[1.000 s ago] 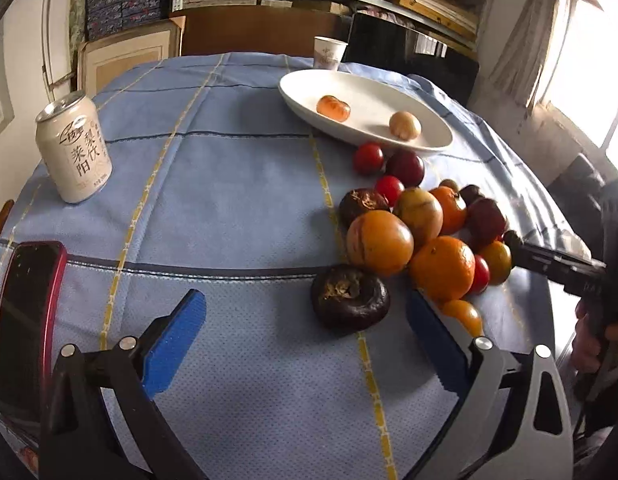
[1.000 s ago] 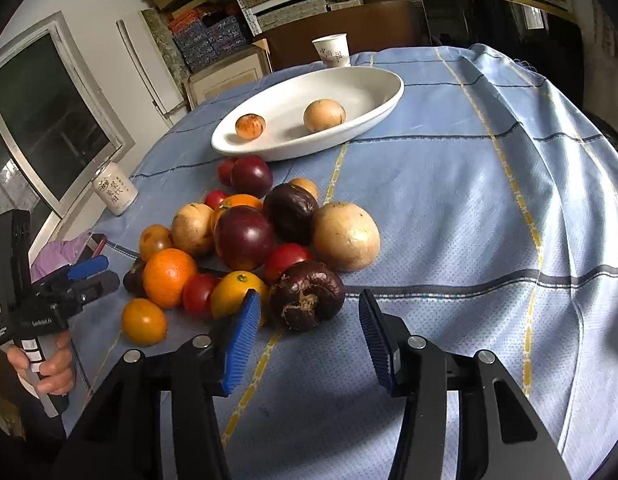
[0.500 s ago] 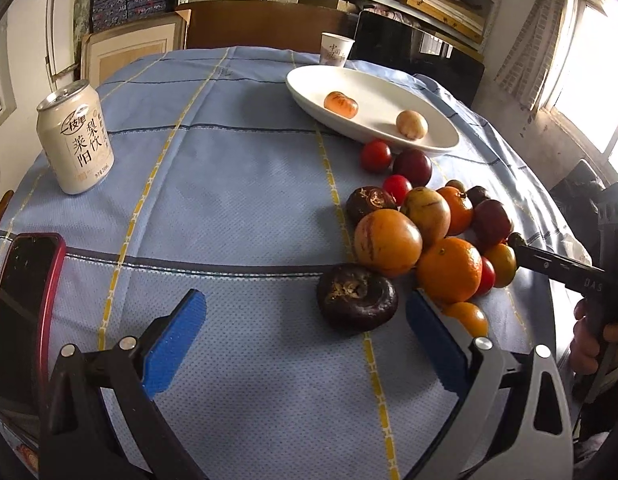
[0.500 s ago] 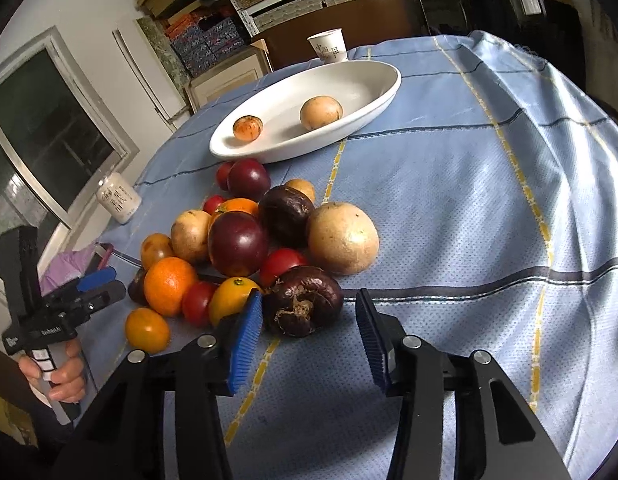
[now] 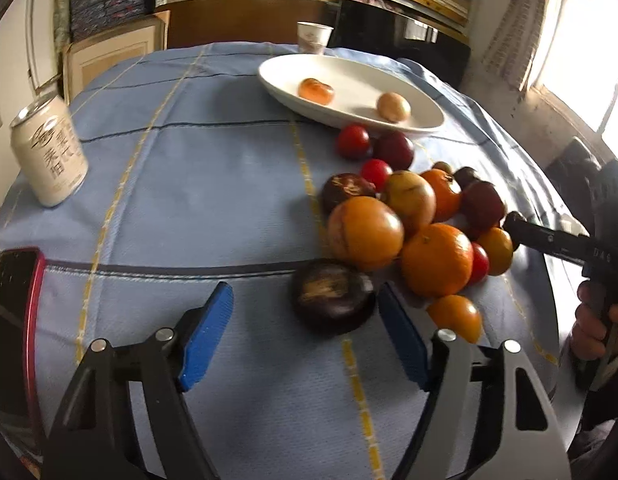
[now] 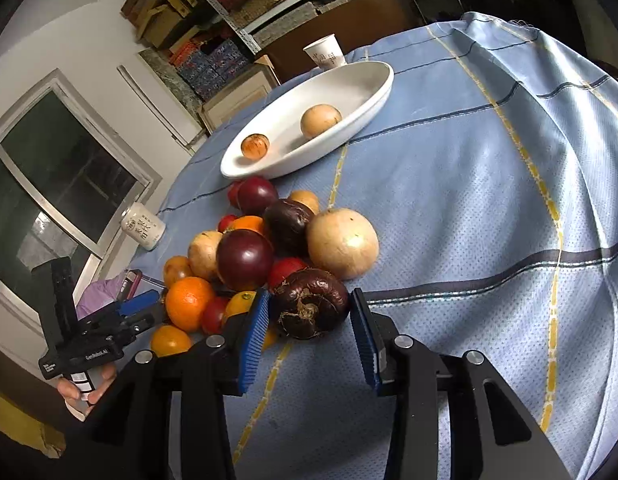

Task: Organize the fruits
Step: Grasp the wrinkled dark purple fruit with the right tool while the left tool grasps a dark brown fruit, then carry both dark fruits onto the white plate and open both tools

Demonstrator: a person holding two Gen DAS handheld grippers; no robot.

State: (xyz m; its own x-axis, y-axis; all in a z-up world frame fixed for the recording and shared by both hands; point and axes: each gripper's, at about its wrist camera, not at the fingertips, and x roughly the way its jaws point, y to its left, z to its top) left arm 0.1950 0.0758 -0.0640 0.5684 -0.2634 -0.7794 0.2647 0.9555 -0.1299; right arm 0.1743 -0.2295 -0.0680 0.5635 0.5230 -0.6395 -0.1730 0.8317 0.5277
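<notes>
A pile of fruit (image 5: 389, 220) lies on the blue cloth in front of a white oval plate (image 5: 277, 80) that holds an orange fruit (image 5: 316, 91) and a tan fruit (image 5: 394, 107). My left gripper (image 5: 304, 292) is closing around a dark purple fruit (image 5: 333, 302). Its right pad is at the fruit's side and its left pad is well clear. My right gripper (image 6: 310, 294) is closing around another dark purple fruit (image 6: 309, 304) at the pile's near edge. Both pads are close beside it without pressing. Each gripper shows in the other's view: the left gripper (image 6: 141, 304) and the right gripper (image 5: 521, 228).
A drink can (image 5: 49, 156) stands at the left of the table and a red-cased phone (image 5: 13, 320) lies near the left edge. A paper cup (image 5: 314, 38) stands behind the plate. A hand (image 5: 593, 320) holds the right gripper at the table's right edge. Shelves and boxes fill the background.
My left jaws have narrowed, bringing the right pad up to the dark fruit. My right jaws have narrowed and slid forward, so its dark fruit now lies between the pads.
</notes>
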